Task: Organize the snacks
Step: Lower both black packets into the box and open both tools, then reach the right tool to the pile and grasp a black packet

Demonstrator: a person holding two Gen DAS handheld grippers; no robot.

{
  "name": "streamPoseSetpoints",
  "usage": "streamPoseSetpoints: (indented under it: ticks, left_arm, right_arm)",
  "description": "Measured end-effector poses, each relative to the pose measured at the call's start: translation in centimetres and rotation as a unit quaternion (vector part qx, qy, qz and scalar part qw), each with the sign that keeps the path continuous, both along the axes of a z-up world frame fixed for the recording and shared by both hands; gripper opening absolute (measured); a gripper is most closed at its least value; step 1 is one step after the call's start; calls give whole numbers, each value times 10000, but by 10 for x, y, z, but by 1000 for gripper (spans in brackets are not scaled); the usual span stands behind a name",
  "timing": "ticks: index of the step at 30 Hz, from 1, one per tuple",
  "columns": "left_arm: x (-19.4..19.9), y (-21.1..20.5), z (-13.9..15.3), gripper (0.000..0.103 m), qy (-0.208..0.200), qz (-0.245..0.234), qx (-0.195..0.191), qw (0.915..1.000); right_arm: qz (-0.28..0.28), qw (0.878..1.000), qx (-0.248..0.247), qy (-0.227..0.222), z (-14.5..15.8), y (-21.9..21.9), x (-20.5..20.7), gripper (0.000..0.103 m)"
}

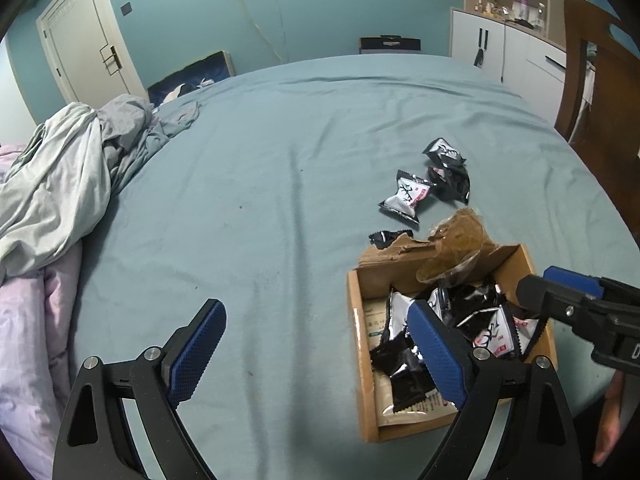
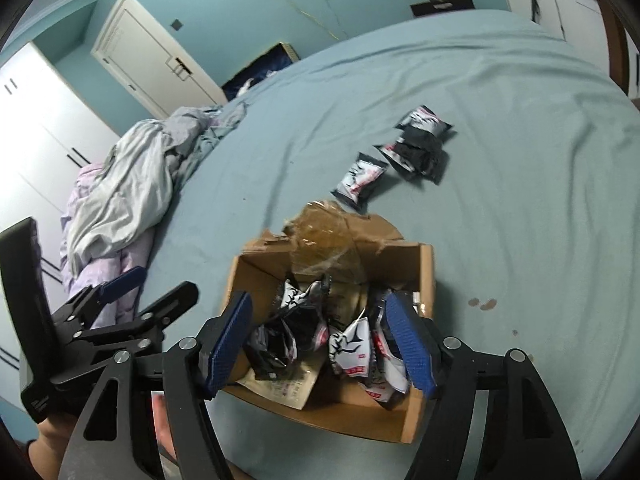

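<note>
Both tongs are gaping, gripping nothing — right gripper (image 2: 320,344) is angling down over the box (image 2: 424,420), jaws straddling the packets (image 2: 352,344), probably a drop. Left gripper (image 1: 316,356) is hovering beside it over the bed (image 1: 260,200). Loose packets (image 1: 406,196) are lying just beyond the box — likely next.
</note>
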State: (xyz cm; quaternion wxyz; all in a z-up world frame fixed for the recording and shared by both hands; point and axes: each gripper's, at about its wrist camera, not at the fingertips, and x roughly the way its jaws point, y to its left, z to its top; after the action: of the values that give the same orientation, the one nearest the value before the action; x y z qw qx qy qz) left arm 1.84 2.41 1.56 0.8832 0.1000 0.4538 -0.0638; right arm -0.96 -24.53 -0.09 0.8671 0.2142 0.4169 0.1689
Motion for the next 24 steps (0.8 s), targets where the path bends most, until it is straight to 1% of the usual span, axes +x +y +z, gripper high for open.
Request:
streamPoseSetpoints:
  ticks: [3, 9, 12, 16, 21, 24]
  left_arm:
    - [1, 0, 0, 94, 2, 7, 11, 10000]
    - [1, 2, 0, 94, 28, 44, -22, 10000]
    - [1, 2, 0, 94, 31, 59, 5, 10000]
    - [1, 3, -1, 94, 49, 94, 13, 9999]
    - [4, 2, -6, 95, 80, 128, 122, 9998]
    - [7, 3, -8, 95, 138, 165, 94, 9997]
  right_arm:
    - [-149, 9999, -41, -50, 5, -1, -1, 69]
    - [-542, 9976, -392, -167, 13, -3, -11, 69]
    - [-739, 9950, -624, -252, 19, -2, -15, 69]
    - [-943, 9917, -800, -363, 24, 0, -19, 69]
    - [-1070, 9904, -809, -333, 25, -4, -19, 69]
    - [-1058, 9914, -730, -245, 23, -5, -16, 69]
